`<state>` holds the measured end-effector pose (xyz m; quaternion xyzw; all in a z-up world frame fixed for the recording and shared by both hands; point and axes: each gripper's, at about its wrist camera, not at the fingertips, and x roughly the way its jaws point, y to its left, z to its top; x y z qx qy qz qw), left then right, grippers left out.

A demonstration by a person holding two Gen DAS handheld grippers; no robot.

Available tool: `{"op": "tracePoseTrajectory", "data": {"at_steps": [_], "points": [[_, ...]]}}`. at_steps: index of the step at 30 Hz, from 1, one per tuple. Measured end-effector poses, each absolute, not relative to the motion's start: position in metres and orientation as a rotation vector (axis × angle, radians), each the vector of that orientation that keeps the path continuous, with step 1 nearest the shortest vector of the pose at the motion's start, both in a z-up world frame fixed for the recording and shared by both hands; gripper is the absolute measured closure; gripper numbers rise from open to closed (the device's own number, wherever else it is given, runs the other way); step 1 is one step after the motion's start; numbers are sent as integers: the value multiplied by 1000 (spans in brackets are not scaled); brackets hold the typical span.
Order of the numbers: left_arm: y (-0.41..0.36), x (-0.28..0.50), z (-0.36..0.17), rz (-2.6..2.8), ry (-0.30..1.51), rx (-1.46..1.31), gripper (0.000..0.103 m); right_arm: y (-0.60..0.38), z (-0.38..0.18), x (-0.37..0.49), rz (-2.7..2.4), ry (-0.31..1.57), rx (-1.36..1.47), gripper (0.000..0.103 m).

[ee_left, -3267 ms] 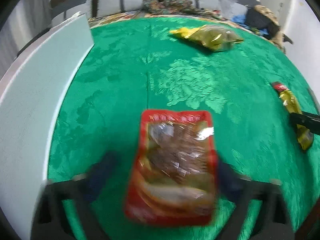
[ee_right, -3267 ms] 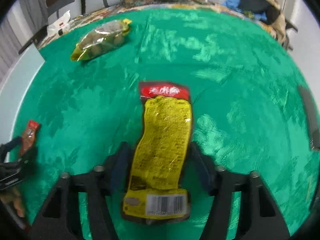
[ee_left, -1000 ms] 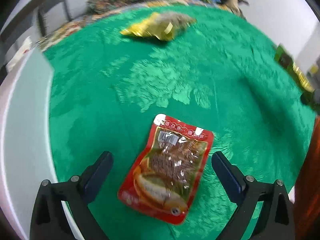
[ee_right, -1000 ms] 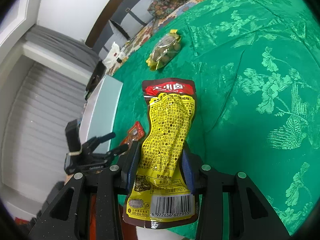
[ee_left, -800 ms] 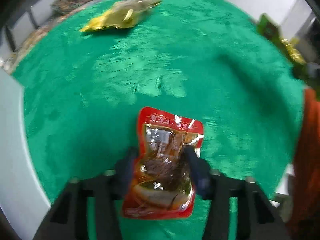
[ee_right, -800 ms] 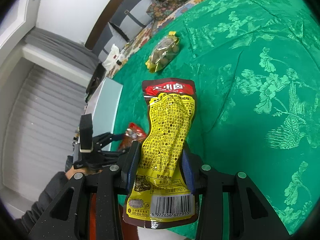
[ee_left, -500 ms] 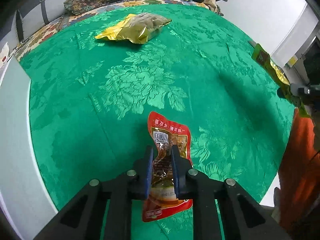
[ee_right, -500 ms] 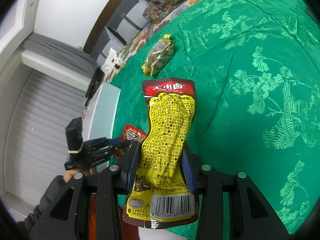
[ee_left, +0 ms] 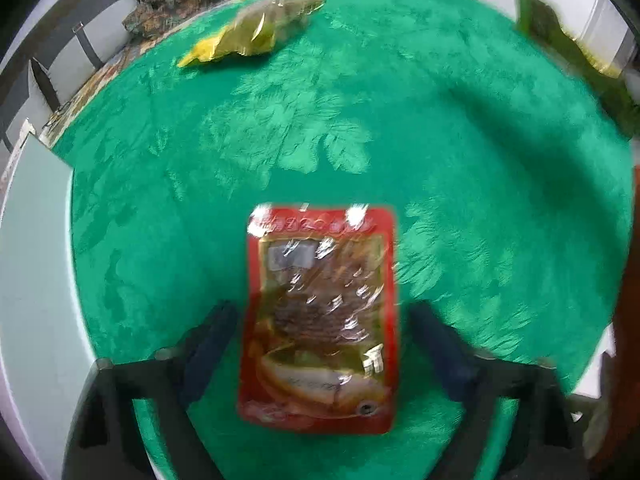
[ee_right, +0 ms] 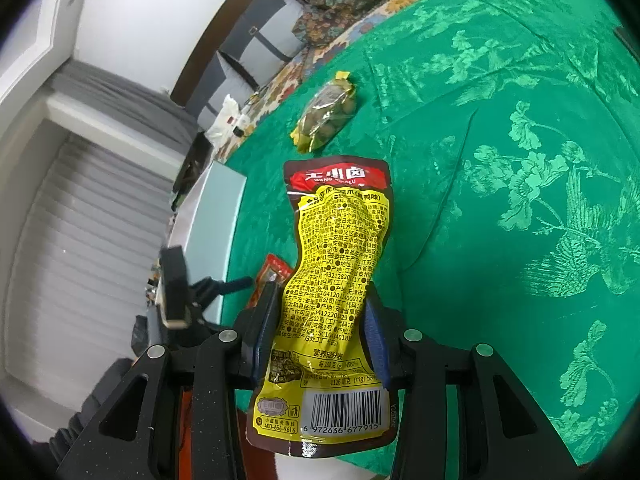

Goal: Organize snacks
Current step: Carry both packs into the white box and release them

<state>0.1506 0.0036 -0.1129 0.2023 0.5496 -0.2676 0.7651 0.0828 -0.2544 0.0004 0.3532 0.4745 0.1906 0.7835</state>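
Right tongs (ee_right: pixel 316 336) clamp the yellow pack (ee_right: pixel 336 280); left tongs (ee_left: pixel 320 344) have just spread apart, red pack (ee_left: pixel 322 320) loose between them; the olive pack (ee_left: pixel 256 32) beyond it lies unsorted on the table (ee_left: pixel 460 128)

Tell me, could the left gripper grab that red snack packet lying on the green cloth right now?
Probably yes. The red packet lies flat on the green tablecloth between the left gripper's open fingers, which have just been opening and do not touch it. Nothing lies across it; the right gripper holds its yellow packet well aside.

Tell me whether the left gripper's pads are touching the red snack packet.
Apart. In the left wrist view green cloth shows between each of the left gripper's pads and the red snack packet; its jaws have just been opening.
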Motion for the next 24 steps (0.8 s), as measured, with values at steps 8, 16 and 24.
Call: {"op": "tracePoseTrajectory", "data": {"at_steps": [8,16,24], "points": [[16,157,-95,-559,1158,378,60,-257,5,82,413,1005,772,60],[47,139,-33,-519,1024,237,60,-253,14,86,435,997,774,60],[146,103,64,-420,825,-12,59,-180,58,120,599,990,655,60]]}}
